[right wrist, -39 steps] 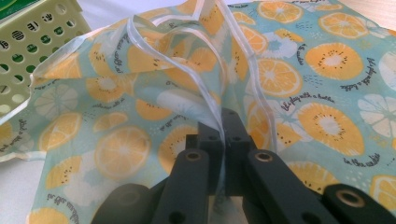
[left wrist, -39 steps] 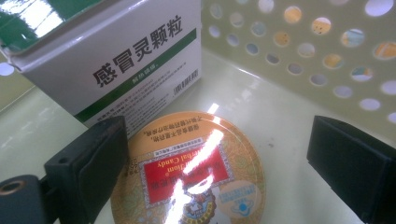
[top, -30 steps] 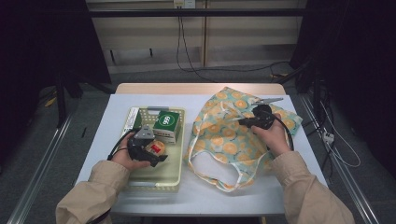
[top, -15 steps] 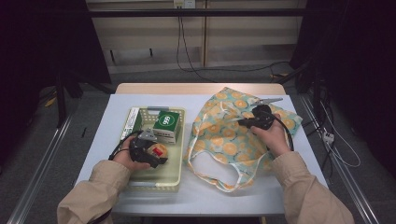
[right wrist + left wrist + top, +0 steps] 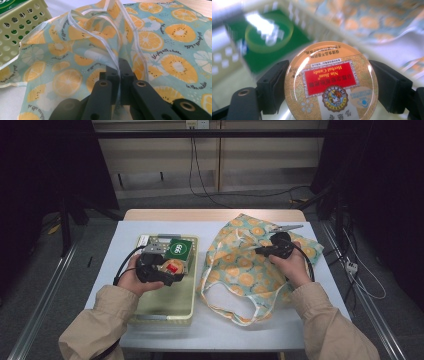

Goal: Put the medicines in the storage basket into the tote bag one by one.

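Note:
A round orange candy tin [image 5: 331, 81] with a red label sits clamped between the jaws of my left gripper [image 5: 170, 270], held over the pale green basket [image 5: 165, 307]. The tin [image 5: 170, 267] shows in the high view just right of my left hand. A turquoise cloth bag [image 5: 250, 270] printed with orange slices lies on the right half of the table. My right gripper [image 5: 250, 248] is shut on the bag's white-edged handle [image 5: 113, 53], lifting it off the bag [image 5: 160, 42].
A green box [image 5: 178, 249] stands at the far end of the basket, blurred in the left gripper view [image 5: 265, 41]. The basket's perforated wall [image 5: 18, 25] is just left of the bag. The table [image 5: 125, 240] is light blue with a wooden far edge.
My left gripper has carried the candy tin a little to the right over the basket. The right gripper has held still on the bag handle.

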